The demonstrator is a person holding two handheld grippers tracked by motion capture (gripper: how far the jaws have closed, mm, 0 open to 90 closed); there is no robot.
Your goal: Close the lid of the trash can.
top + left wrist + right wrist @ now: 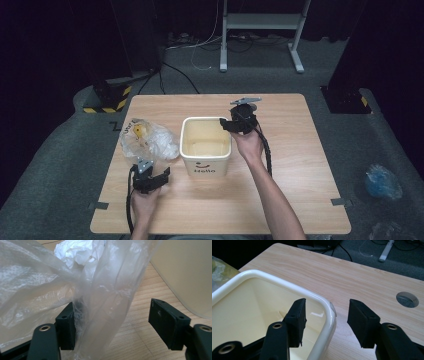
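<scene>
Left of the bin (pixel 205 145), the bag (pixel 148 141) hangs between the wide-open left tongs (pixel 151 181); the open right tongs (pixel 325 320) straddle the bin's rim, gripping nothing.

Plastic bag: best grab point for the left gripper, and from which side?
Take the plastic bag by the loose gathered fold already hanging between the open jaws of the left gripper, coming from the person's side, as it is posed now. The film there is thin and bunched, so it should pinch flat; the bag's bulk with the crumpled white paper lies farther off.
</scene>
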